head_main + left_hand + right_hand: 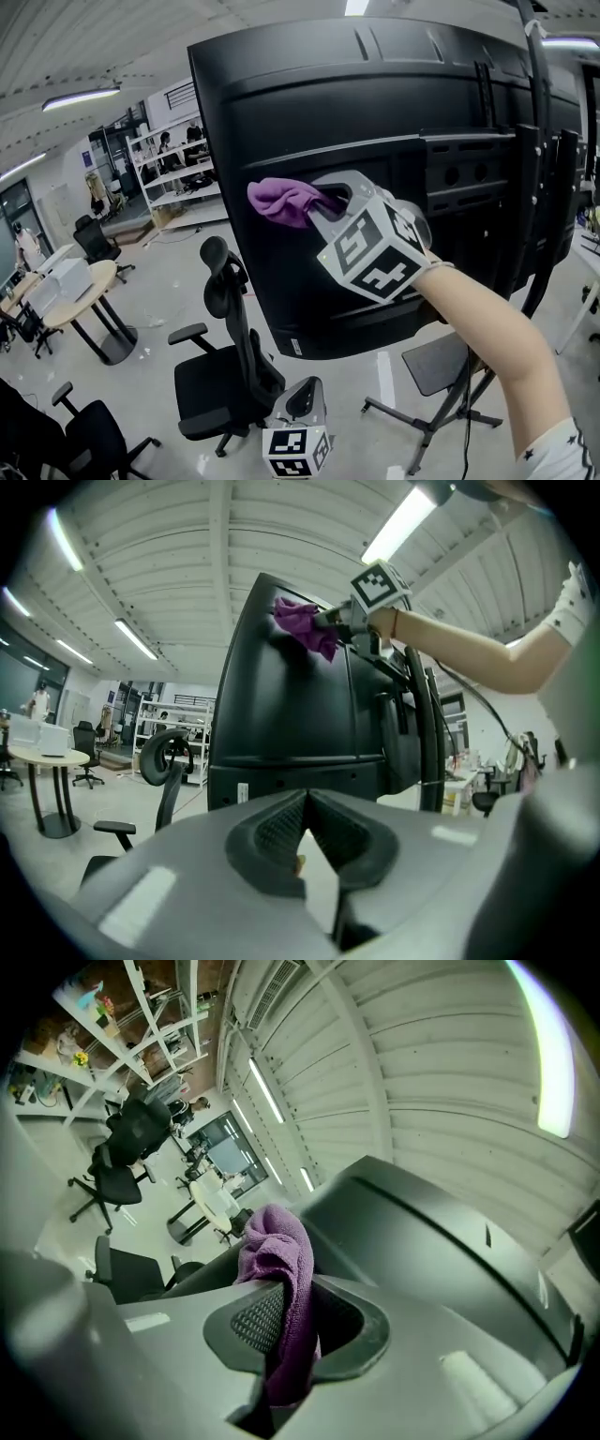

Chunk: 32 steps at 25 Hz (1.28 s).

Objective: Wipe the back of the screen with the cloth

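Observation:
A large black screen (375, 94) on a stand shows its back panel to me. A purple cloth (283, 201) is pressed against the left part of that back panel, with my right gripper (328, 204) shut on it. In the right gripper view the cloth (281, 1269) hangs between the jaws against the dark panel (422, 1232). My left gripper (298, 403) hangs low below the screen, shut and empty. From the left gripper view the screen (291, 705) rises ahead, the cloth (305, 625) high on it beside the right gripper (337, 619).
A black office chair (225, 356) stands below the screen's left edge. The screen's stand legs (441, 412) spread on the floor at the right. A round table (70, 295) with chairs sits at far left, shelving (173, 169) behind it.

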Each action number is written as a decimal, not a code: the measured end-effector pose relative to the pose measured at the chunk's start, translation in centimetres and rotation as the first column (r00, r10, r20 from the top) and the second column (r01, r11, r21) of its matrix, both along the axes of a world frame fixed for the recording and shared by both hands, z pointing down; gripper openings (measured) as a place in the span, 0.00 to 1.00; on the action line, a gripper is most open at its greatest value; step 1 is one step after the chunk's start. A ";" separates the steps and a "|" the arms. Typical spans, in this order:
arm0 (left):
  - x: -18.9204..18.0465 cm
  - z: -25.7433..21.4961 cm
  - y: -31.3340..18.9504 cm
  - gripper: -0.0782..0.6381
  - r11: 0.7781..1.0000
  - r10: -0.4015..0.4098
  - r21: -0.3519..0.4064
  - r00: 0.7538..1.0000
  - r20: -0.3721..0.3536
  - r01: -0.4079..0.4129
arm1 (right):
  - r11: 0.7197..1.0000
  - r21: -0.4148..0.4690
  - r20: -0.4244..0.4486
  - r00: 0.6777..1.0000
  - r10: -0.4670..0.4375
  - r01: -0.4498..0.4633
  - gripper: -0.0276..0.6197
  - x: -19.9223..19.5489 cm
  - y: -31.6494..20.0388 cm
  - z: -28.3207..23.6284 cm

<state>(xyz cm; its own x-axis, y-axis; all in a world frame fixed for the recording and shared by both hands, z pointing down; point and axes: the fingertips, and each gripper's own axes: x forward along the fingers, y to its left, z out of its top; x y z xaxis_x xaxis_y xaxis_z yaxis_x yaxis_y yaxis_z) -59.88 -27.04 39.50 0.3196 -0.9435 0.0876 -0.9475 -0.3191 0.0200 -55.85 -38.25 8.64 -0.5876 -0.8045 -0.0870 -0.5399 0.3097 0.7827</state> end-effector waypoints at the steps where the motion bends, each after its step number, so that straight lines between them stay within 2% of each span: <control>1: 0.1 -0.1 -0.1 0.12 1.000 -0.001 0.000 1.000 0.002 0.001 | 1.000 0.020 0.020 1.000 0.003 -0.003 0.13 0.2 0.0 -2.0; 6: 0.8 -0.1 0.4 0.12 1.000 0.002 -0.001 1.000 0.010 -0.001 | 0.996 0.088 0.132 0.991 -0.005 -0.007 0.13 1.4 -0.3 -10.1; 11: 0.4 0.3 1.3 0.12 1.000 -0.009 -0.009 1.000 0.018 0.009 | 0.987 0.143 0.273 0.961 0.039 -0.080 0.13 3.1 -1.2 -15.9; 15: -0.4 0.3 1.6 0.12 1.000 -0.025 -0.005 0.999 0.021 0.025 | 0.983 0.157 0.360 0.933 0.034 -0.096 0.13 4.0 -1.1 -17.8; 18: -1.1 -0.2 1.9 0.12 0.999 -0.043 0.002 0.999 0.016 0.043 | 0.986 0.153 0.394 0.919 0.000 -0.066 0.13 4.0 -0.2 -17.2; 22: -1.4 -0.9 2.0 0.12 0.998 -0.058 0.018 0.998 0.014 0.058 | 0.994 0.096 0.479 0.872 -0.098 0.059 0.13 4.2 2.3 -13.1; 25: -1.7 -1.1 1.6 0.12 0.998 -0.069 0.016 0.998 0.005 0.069 | 0.988 0.024 0.537 0.832 -0.141 0.152 0.13 4.7 4.1 -6.4; 28: -2.0 -1.0 1.4 0.12 0.997 -0.077 0.012 0.997 -0.007 0.077 | 0.974 -0.083 0.610 0.783 -0.118 0.211 0.13 5.8 5.7 2.9; 32: -2.3 -1.5 1.2 0.12 0.995 -0.097 0.019 0.995 -0.033 0.098 | 0.952 -0.200 0.663 0.747 -0.042 0.230 0.13 6.9 7.6 13.5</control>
